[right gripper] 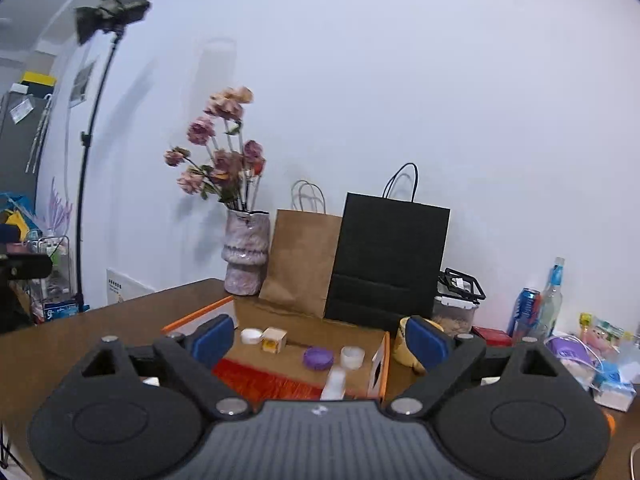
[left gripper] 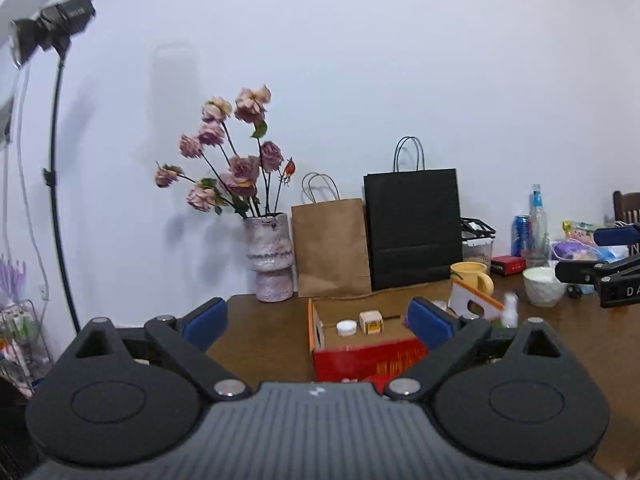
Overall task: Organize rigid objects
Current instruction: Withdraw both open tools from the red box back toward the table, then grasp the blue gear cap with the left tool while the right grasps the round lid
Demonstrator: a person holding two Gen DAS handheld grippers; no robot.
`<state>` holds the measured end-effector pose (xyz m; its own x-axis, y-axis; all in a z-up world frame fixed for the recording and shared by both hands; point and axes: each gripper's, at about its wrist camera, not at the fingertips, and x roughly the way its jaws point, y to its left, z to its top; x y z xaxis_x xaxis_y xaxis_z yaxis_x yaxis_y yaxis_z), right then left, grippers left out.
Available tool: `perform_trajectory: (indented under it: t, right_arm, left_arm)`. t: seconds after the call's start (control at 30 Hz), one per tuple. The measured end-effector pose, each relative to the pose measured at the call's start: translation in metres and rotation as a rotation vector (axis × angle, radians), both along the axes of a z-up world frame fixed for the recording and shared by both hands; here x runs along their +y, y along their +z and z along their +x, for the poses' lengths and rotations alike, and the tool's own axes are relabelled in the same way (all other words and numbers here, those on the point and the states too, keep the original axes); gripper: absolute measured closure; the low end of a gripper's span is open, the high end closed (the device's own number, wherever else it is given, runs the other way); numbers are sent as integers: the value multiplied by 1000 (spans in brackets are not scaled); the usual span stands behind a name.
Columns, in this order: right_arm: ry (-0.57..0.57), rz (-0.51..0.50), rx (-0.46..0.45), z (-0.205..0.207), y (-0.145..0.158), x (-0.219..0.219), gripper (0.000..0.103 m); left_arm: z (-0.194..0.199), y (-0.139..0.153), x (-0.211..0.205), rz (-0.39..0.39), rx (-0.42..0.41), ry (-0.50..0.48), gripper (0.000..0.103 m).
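Left jaws (left gripper: 316,322): I'm seeing them standing spread wide, pinching nothing.
Right jaws (right gripper: 320,340): spread wide too, nothing between the pads.
Open box (right gripper: 344,336): sitting on the counter (right gripper: 120,320) just beyond both jaws.
Inside it: white cap (right gripper: 251,335), small cube box (right gripper: 274,339), purple lid (right gripper: 318,357), clear cup (right gripper: 352,356).
Beyond: paper bags, vase.

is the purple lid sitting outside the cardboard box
No, the purple lid lies on the floor inside the open cardboard box.
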<state>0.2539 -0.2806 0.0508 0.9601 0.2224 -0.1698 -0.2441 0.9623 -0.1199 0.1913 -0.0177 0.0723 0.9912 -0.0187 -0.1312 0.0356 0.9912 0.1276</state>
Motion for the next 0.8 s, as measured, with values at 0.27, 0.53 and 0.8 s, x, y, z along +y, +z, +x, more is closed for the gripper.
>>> perform_trajectory:
  t: [0.27,0.53,0.8]
  right_arm:
    - [-3,116,71,-89,-55,7,7]
    - [-4,108,94,-85,-61,13,7]
    - [7,110,145,-46,-65,13,16]
  left_arm:
    - [-65,-39,-2,-10,97,-4,0]
    - [-50,-41,3,-49,106,-9,0]
    - [-3,-63,-1,-111,223,-60,9]
